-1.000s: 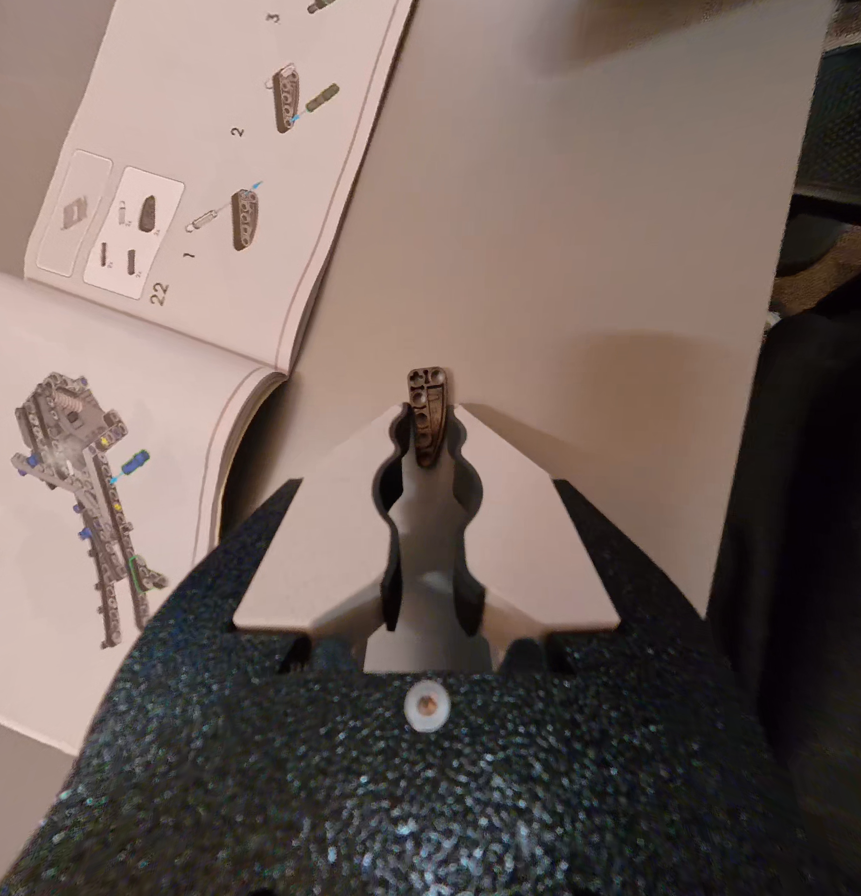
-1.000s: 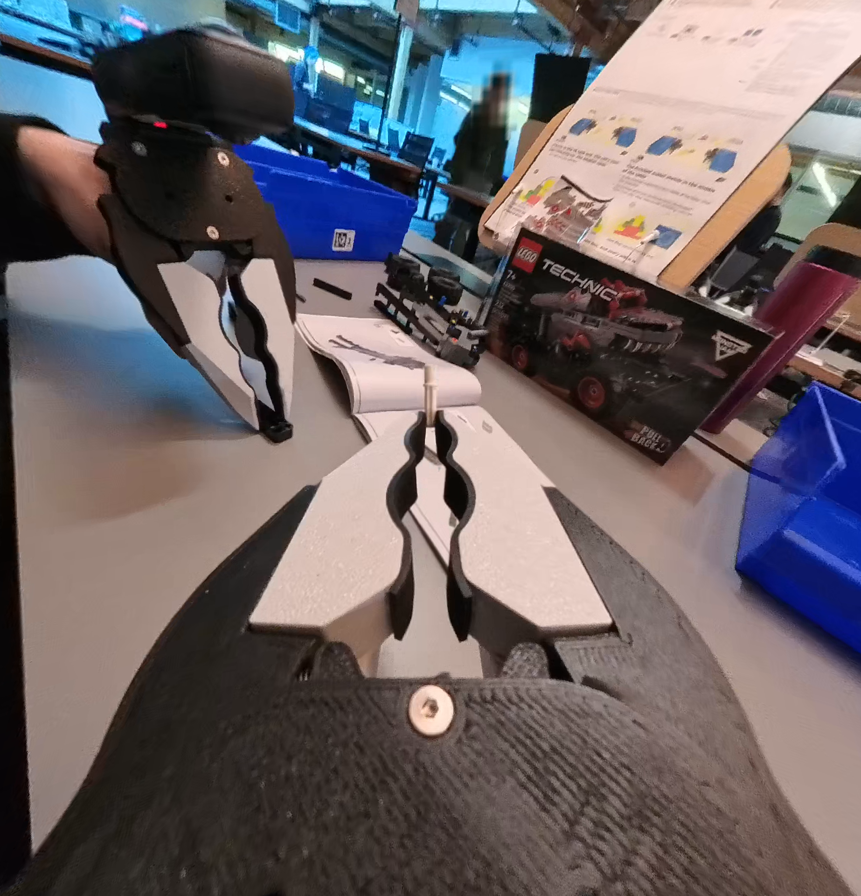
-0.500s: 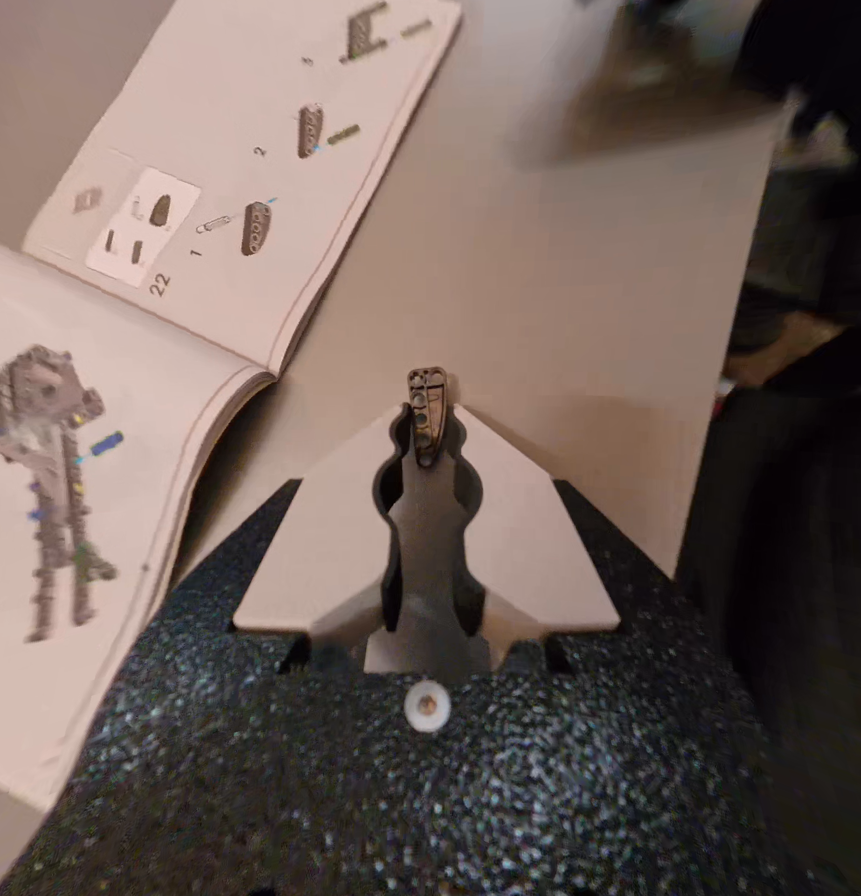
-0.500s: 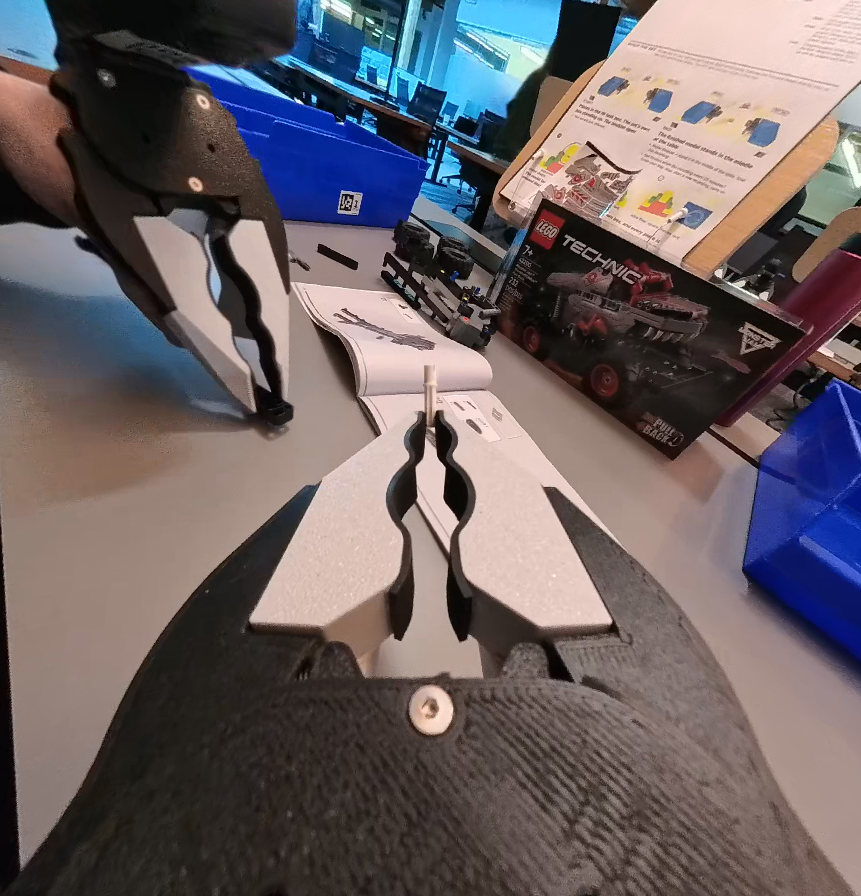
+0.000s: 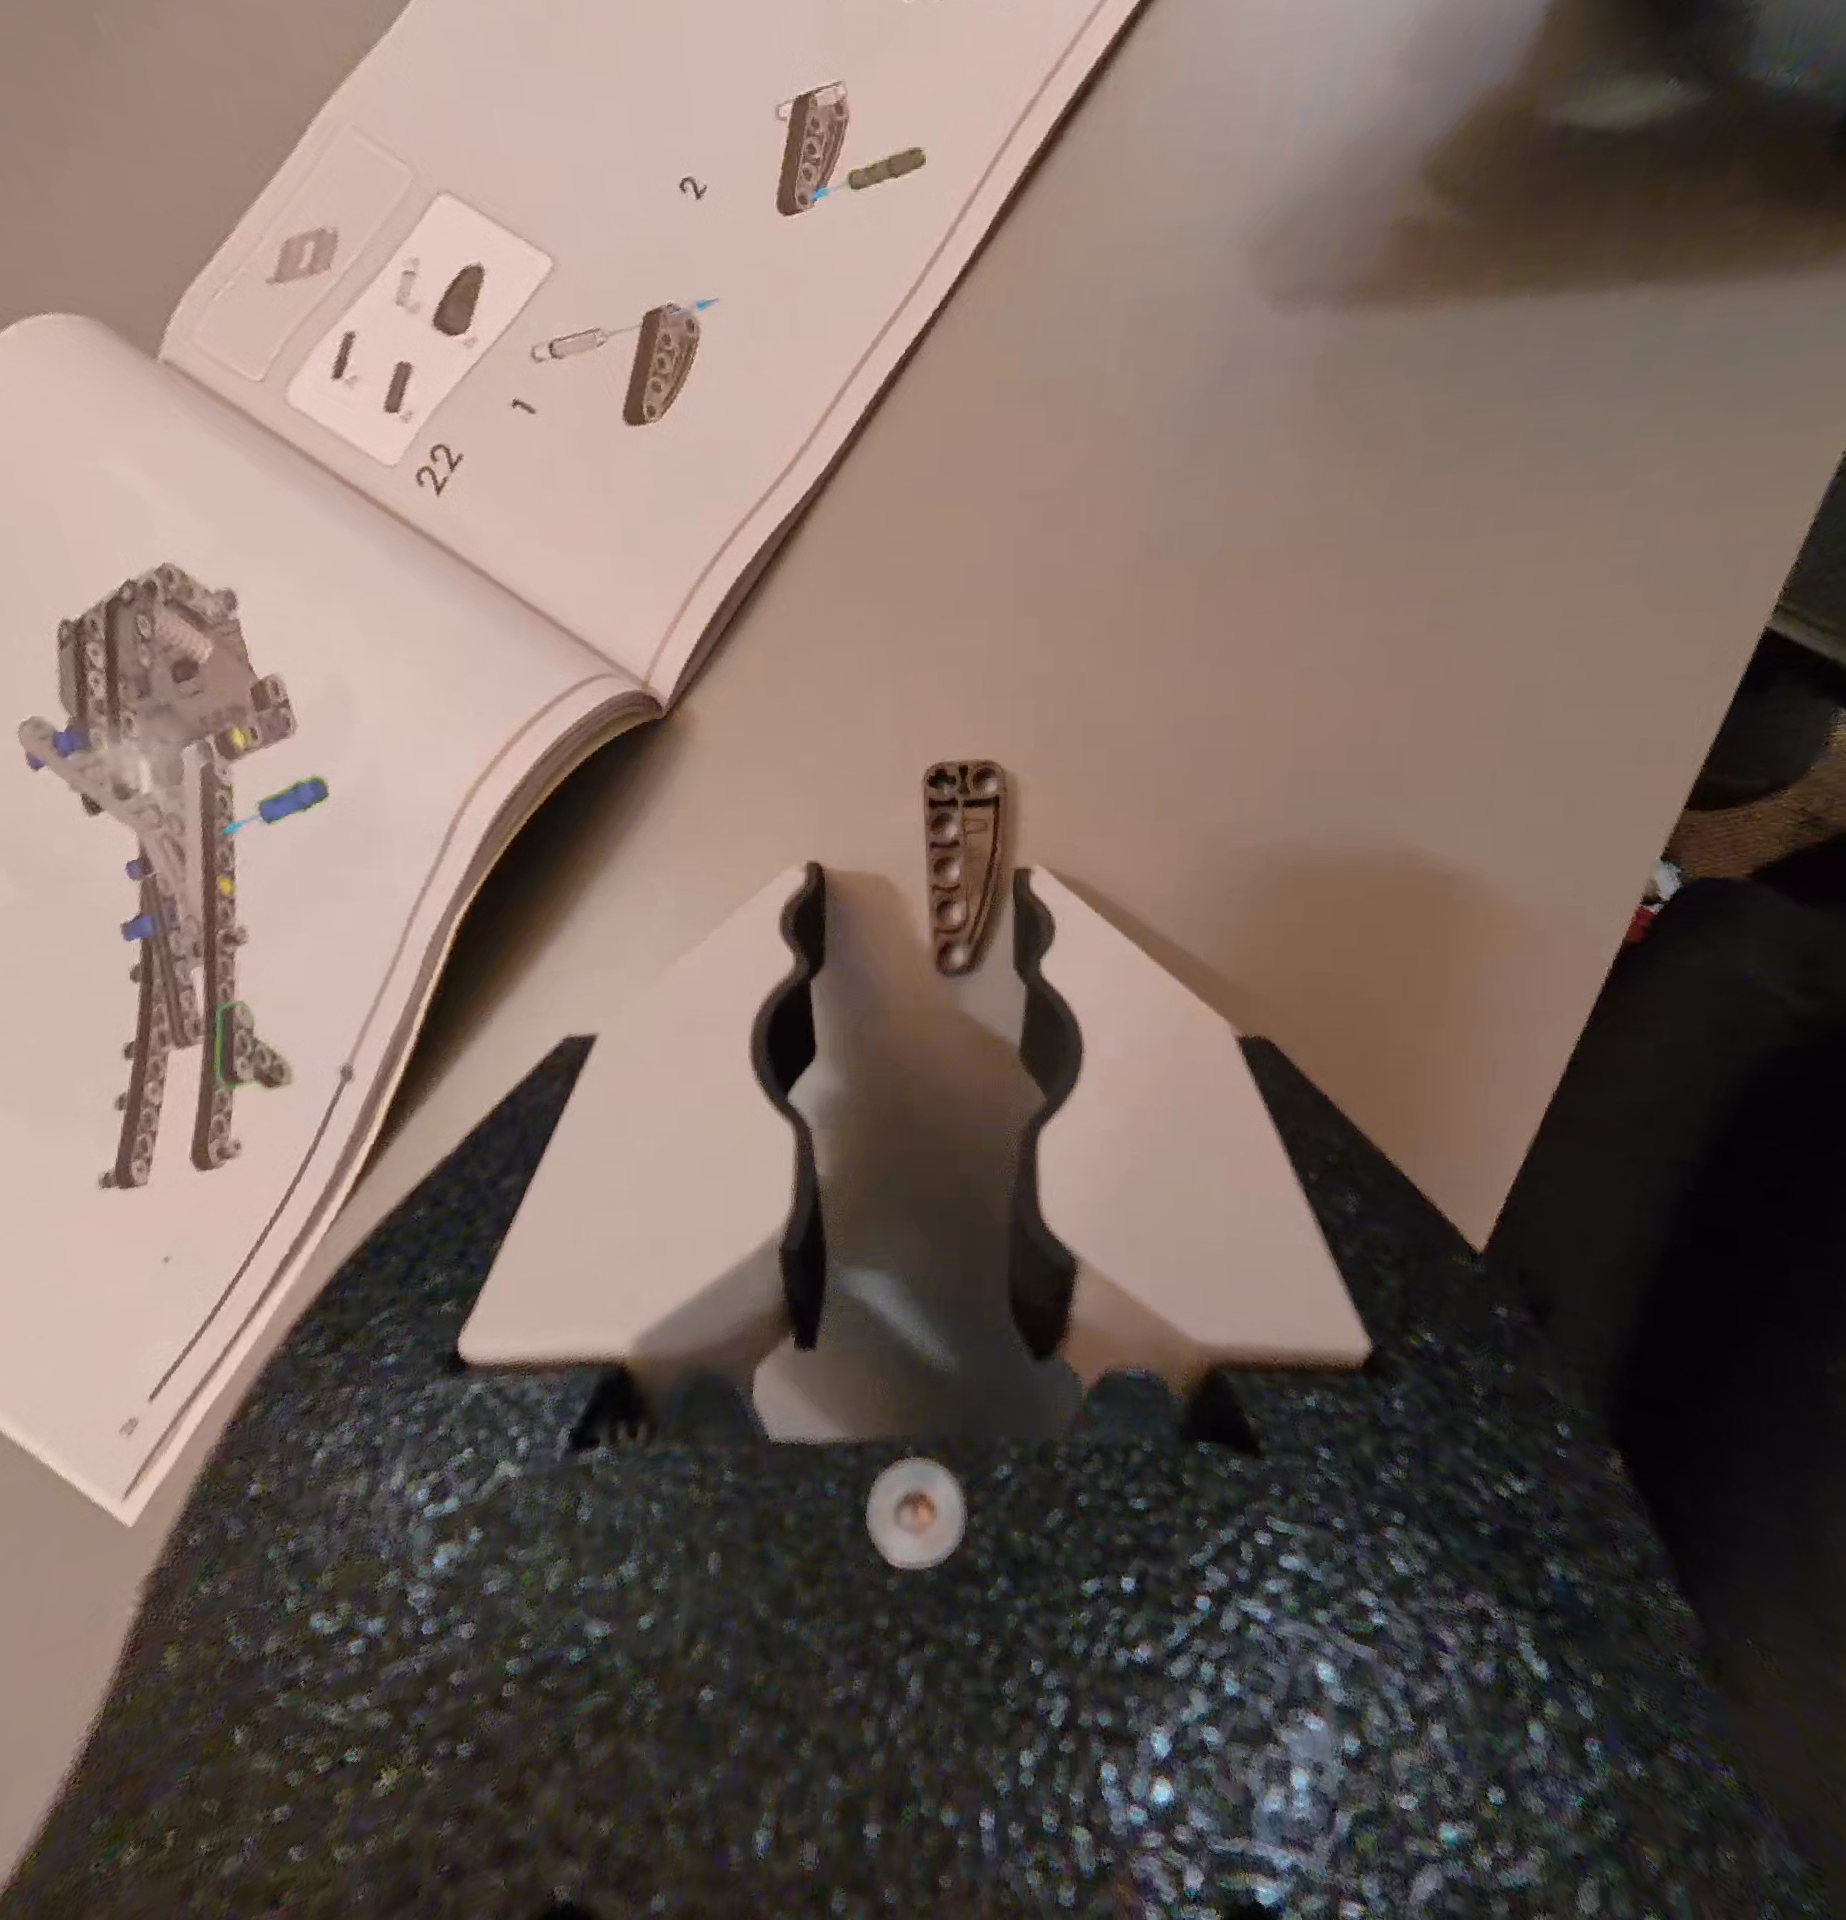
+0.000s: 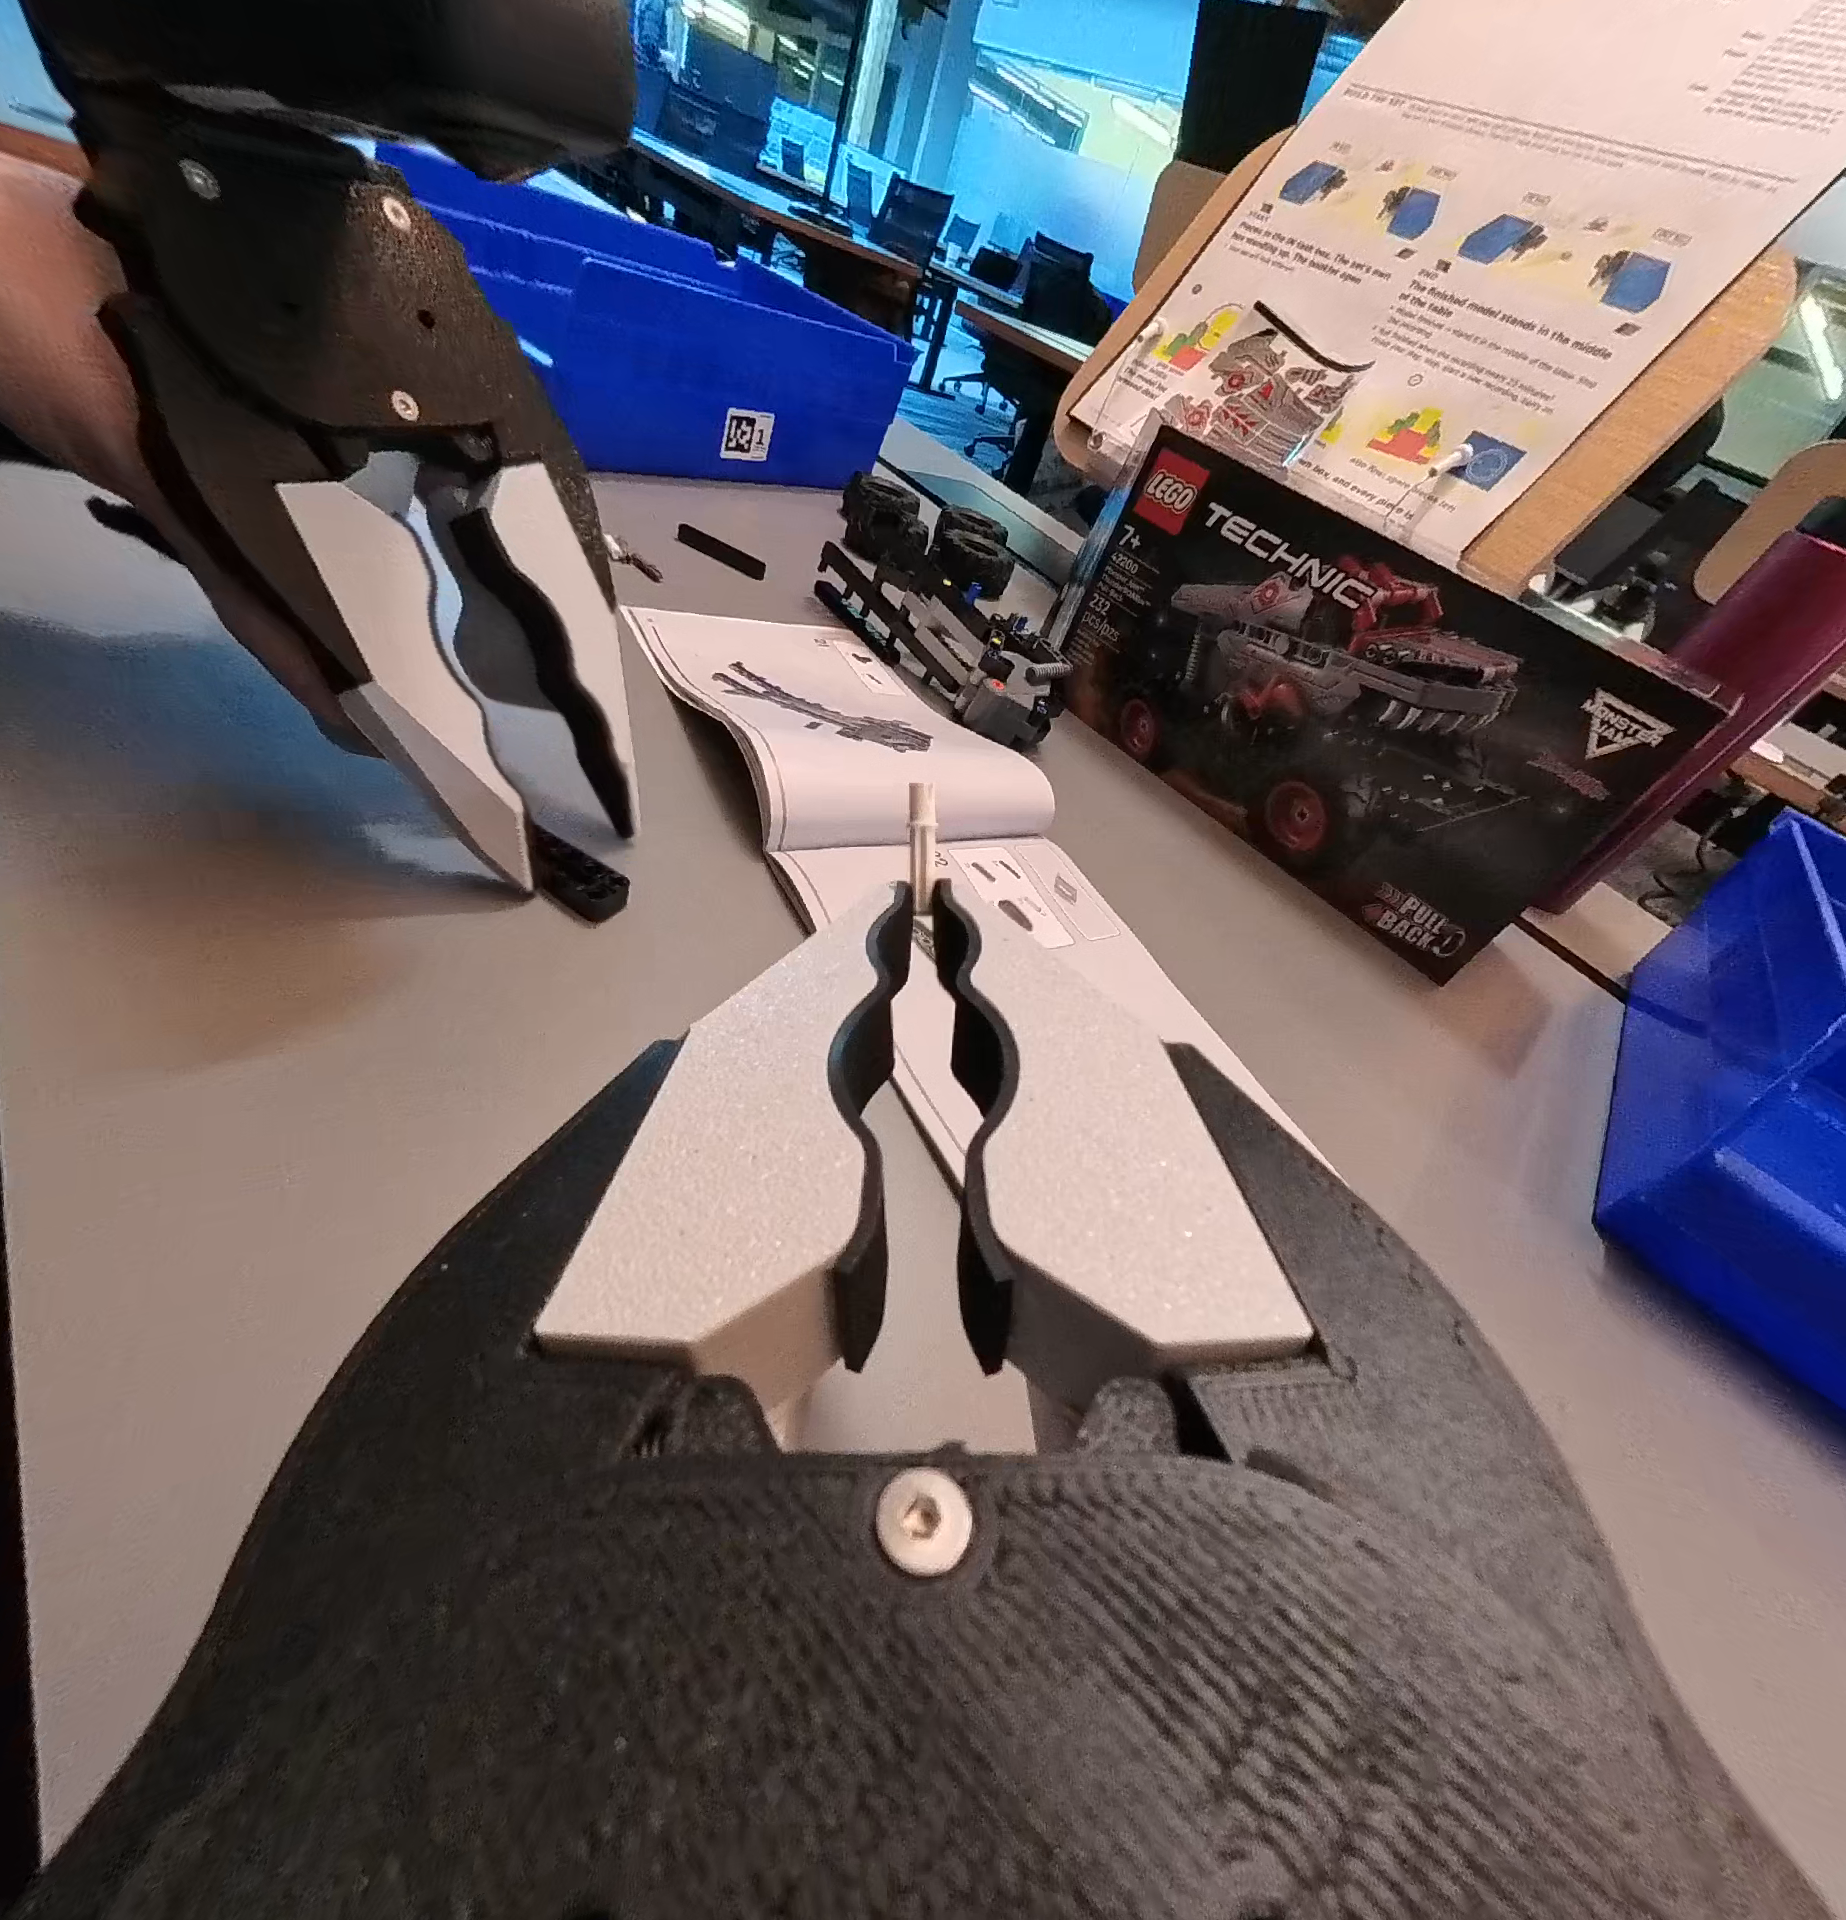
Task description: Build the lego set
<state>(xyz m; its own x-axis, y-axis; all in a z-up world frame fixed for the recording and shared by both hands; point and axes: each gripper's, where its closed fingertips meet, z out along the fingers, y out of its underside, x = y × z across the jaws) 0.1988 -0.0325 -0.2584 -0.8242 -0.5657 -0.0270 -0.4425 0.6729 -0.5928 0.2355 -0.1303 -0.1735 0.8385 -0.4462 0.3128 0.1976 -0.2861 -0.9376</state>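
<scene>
Where two claws meet — one pin point(image 6: 921, 844), one beam point(image 5: 963, 879).

Grey table point(image 6: 275, 1091). Far left: blue bin point(image 6: 690, 364) w/ white tag. Near right: 2nd blue bin point(image 6: 1750, 1143). Maroon bottle point(image 6: 1771, 665) far right.

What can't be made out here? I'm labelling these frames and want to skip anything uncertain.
- Left wrist view: the booklet is cut off by the left and top edges.
- Left wrist view: the beam looks clear of the open left gripper; contact with the right finger can't be told.
- Right wrist view: the peg has its lower end hidden in the right gripper.
- Right wrist view: the chassis parts are too small.
</scene>
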